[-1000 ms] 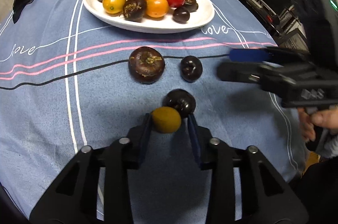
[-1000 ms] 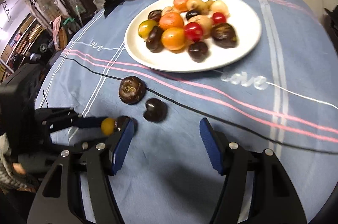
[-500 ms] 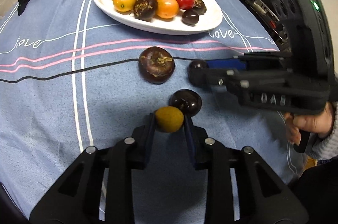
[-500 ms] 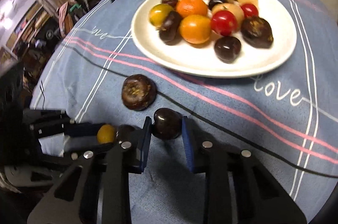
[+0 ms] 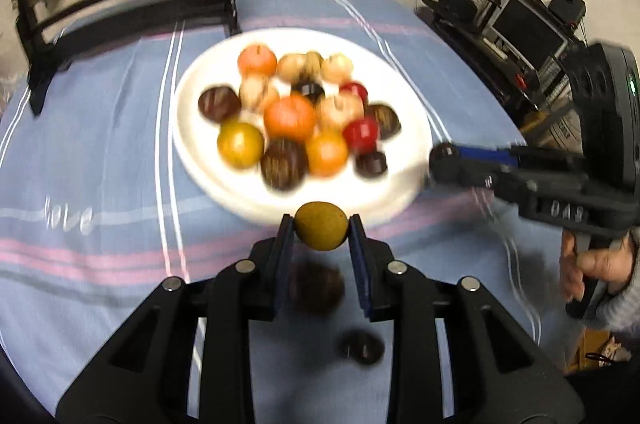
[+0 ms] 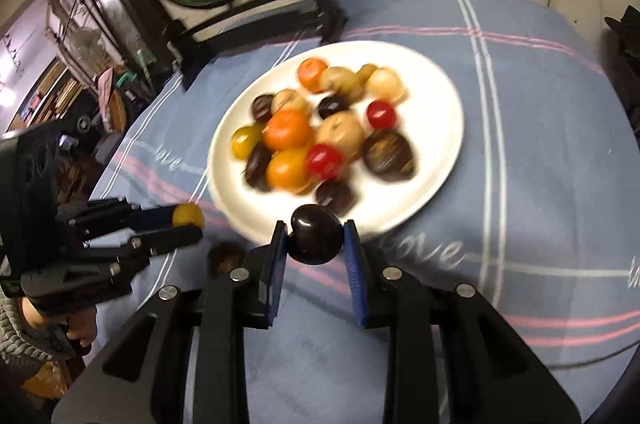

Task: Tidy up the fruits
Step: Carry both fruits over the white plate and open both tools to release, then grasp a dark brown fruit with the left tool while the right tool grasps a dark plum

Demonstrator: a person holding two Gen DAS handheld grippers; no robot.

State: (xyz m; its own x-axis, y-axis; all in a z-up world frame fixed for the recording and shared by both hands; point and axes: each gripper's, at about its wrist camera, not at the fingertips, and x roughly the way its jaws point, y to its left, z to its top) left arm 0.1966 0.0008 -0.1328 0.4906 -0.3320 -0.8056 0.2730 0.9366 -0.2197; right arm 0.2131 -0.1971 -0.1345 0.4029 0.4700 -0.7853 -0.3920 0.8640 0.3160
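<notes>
Blue striped cloth [image 5: 100,144] covers the table, with a black-framed stand at its far edge and cluttered shelves beyond. I have both tools loaded and raised near the white plate [image 5: 192,128] of mixed fruit: the left gripper [image 5: 321,232] is clamped on a yellow-green fruit [image 5: 321,230], and the right gripper [image 6: 315,242] is pinched on a glossy dark fruit [image 6: 316,240]. I judge this to be the carry step, each piece headed for the plate. Next I should bring each one over a bare patch of the near rim, lower it, and only then spread the fingers, so nothing rolls into the pile or off the edge. My left view shows two dark fruits on the cloth beneath the tool, a larger one [image 5: 316,288] and a smaller one [image 5: 362,346]; my right view shows only one of them [image 6: 226,258], but gives the clearer look at the plate's free near side.
</notes>
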